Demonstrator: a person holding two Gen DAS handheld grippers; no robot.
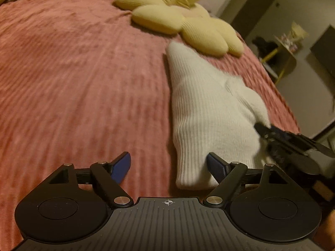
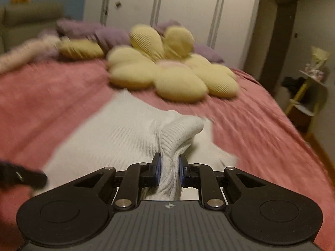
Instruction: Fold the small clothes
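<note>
A white ribbed knit garment (image 1: pixel 205 113) lies on the pink bedspread (image 1: pixel 83 83). My left gripper (image 1: pixel 168 167) is open and empty; its right finger touches the garment's near edge. My right gripper (image 2: pixel 169 167) is shut on a bunched fold of the same garment (image 2: pixel 125 133) and lifts that fold a little off the bed. The right gripper also shows in the left wrist view (image 1: pixel 263 129), at the garment's right corner. The left gripper's tip shows at the left edge of the right wrist view (image 2: pixel 23 176).
A yellow flower-shaped cushion (image 1: pixel 178 18) (image 2: pixel 167 73) lies on the bed just beyond the garment. Purple pillows (image 2: pixel 92 33) sit at the headboard end. White wardrobe doors (image 2: pixel 167 10) stand behind. A small yellow-legged side table (image 2: pixel 307 92) stands right of the bed.
</note>
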